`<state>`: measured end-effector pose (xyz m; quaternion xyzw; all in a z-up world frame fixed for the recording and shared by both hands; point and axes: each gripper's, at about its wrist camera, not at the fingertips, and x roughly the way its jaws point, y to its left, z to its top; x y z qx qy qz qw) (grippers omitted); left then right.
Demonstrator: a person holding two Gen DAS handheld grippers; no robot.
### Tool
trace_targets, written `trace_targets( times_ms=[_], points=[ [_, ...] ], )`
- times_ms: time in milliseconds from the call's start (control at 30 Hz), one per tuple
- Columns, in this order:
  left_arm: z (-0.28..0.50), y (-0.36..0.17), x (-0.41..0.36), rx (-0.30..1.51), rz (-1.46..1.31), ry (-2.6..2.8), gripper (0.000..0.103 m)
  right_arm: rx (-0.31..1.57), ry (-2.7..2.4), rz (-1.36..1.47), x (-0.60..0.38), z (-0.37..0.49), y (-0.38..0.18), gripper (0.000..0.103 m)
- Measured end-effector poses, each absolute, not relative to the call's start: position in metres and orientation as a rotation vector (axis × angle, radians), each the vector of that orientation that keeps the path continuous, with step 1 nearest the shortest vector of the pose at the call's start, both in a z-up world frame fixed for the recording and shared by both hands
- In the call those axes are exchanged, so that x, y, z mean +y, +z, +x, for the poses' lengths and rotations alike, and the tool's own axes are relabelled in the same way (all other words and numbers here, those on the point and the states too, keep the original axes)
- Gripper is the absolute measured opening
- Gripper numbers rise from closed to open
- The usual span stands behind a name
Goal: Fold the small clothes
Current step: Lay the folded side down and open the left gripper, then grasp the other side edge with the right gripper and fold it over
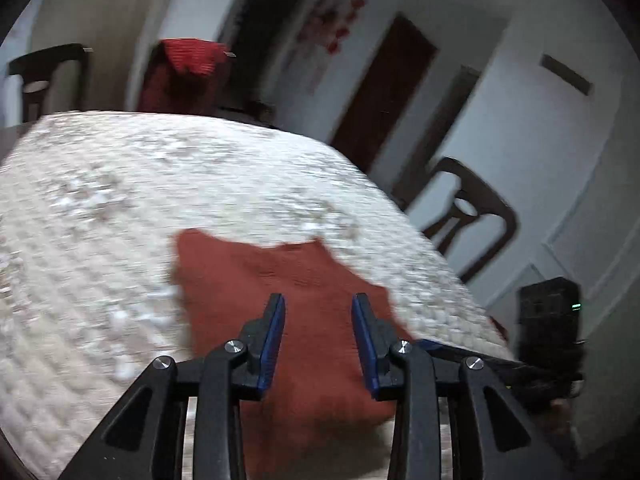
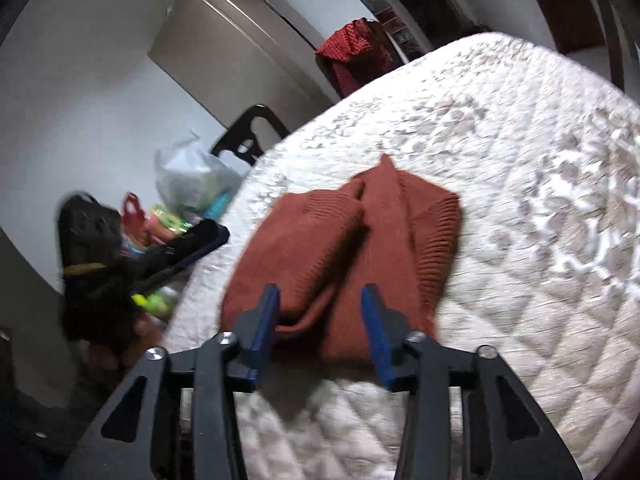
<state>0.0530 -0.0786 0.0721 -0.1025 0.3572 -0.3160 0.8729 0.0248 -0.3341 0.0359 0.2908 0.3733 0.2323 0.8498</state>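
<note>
Item: rust-red knitted garment (image 2: pixel 340 248), small, ribbed at cuffs and hem, partly folded; sleeves drawn inward over the body, one raised fold running down the middle. It lies near the near edge of the counter (image 2: pixel 520 200), on a cream quilted cover with a diamond-stitched, padded surface.

Left claw (image 1: pixel 319 334): fingers apart, empty, above the garment's near part. Right claw (image 2: pixel 320 320): fingers apart, empty, straddling the near hem, apparently not gripping.

Risks, as judged: the soft knit may slump and undo the sleeve folds if only one layer is pinched; the thick middle ridge may skew the next fold; dragging could bunch the quilted cover; the garment could slide off the near edge.
</note>
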Motion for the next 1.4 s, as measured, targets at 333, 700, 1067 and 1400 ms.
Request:
trace_targets(
  times_ms=[333,700,1067,1400],
  points=[
    [0.054,0.036,-0.071,0.791,-0.174,-0.605,0.037,0.963,0.502,0.675,-0.306,0.055,0.014,0.046],
    [0.055,0.032,-0.07,0.783,-0.145,-0.611,0.037,1.014,0.498,0.664,-0.297,0.081,0.007,0.038],
    [0.056,0.054,-0.085,0.737,-0.105,-0.628,0.037,0.869,0.476,0.621,-0.338,0.07,0.041,0.013],
    [0.056,0.035,-0.112,0.786,-0.03,-0.645,0.037,0.916,0.398,0.657,-0.373,0.063,0.004,0.014]
  ],
)
